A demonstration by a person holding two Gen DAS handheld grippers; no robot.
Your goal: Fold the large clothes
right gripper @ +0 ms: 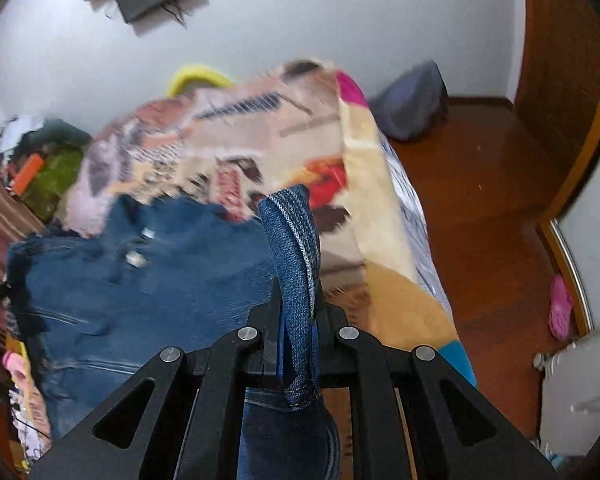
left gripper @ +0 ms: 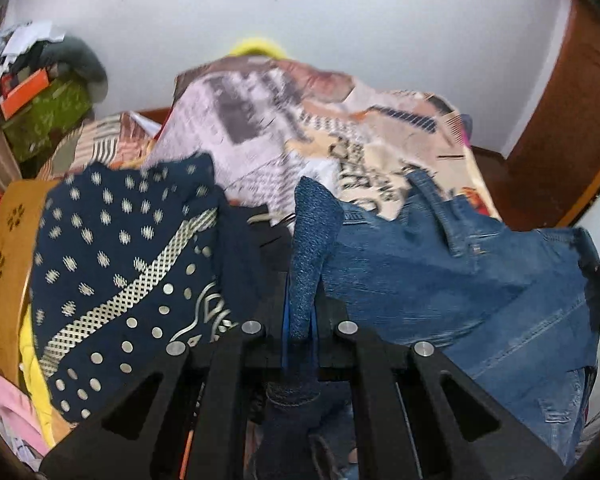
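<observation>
A: What are the two claws doing?

B: The left claw [left gripper: 302,300] is clamped on a fold of the jeans [left gripper: 440,276]. The right claw [right gripper: 296,312] is clamped on another fold, a stitched hem edge standing up between its jaws.

A: And the jeans themselves?

B: They hang spread between the two claws, over the bed [right gripper: 384,200] with its patterned blanket [left gripper: 284,128]. A navy dotted cloth [left gripper: 112,264] lies just left of them, and the wooden floor [right gripper: 480,184] runs along the bed's right side.
</observation>
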